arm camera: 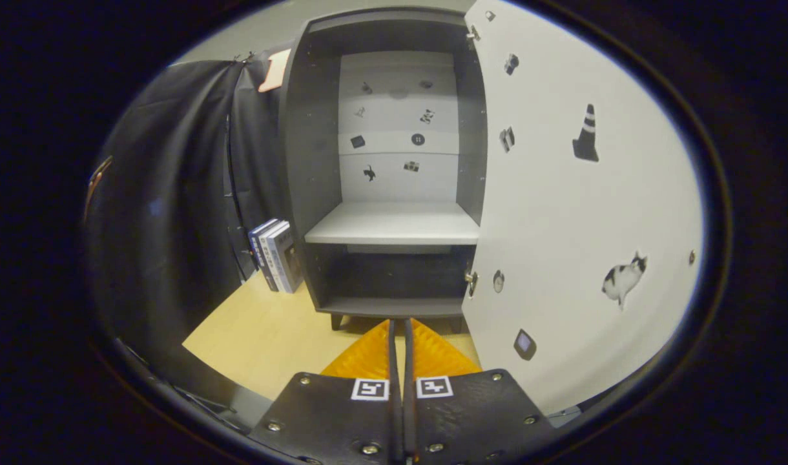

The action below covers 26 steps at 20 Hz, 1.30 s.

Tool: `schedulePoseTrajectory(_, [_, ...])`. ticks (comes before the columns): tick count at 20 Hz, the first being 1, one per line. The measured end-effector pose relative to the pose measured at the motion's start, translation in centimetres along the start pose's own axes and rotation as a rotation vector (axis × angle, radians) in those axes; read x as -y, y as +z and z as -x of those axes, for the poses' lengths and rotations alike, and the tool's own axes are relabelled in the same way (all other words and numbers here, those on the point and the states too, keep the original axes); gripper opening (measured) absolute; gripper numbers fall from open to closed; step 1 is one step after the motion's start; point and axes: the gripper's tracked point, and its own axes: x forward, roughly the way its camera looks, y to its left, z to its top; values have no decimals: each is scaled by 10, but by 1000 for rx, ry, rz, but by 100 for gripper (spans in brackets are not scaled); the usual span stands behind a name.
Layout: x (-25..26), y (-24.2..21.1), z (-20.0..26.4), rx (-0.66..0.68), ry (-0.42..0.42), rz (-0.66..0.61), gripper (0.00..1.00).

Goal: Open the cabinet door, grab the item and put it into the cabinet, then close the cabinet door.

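The dark grey cabinet (pixel 303 161) stands open just beyond my fingers. Its white door (pixel 581 213), dotted with small stickers, is swung wide to the right of the opening. Inside, a pale shelf (pixel 394 226) is bare, with a dark compartment below it and a white back panel carrying small stickers. My gripper (pixel 400 321) is shut, the two fingers lying side by side with nothing between them, their tips pointing at the cabinet's bottom edge. Several books (pixel 276 255) stand upright against the cabinet's left side.
The cabinet and books rest on a light wooden table (pixel 265 336), which has open surface left of my fingers. Black cloth (pixel 168 194) hangs behind and to the left of the books. The door's lower edge is close on the right of my fingers.
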Motion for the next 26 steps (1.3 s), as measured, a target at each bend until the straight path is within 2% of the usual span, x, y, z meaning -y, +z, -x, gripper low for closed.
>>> schedulePoseTrajectory(2, [-2, -19, -11, -57, 27, -3, 5])
schedulePoseTrajectory(6, [-5, -63, -32, -148, 38, 17, 67])
schedulePoseTrajectory(8, [-5, -87, -43, -199, 37, 20, 90])
schedulePoseTrajectory(9, [-3, -98, -49, -217, 31, 21, 95])
schedulePoseTrajectory(14, [-6, -143, -68, -311, 54, -19, 95])
schedulePoseTrajectory(20, [-6, -168, -75, -339, 75, 77, 95])
schedulePoseTrajectory(26, [-10, -182, -83, -352, 77, 77, 95])
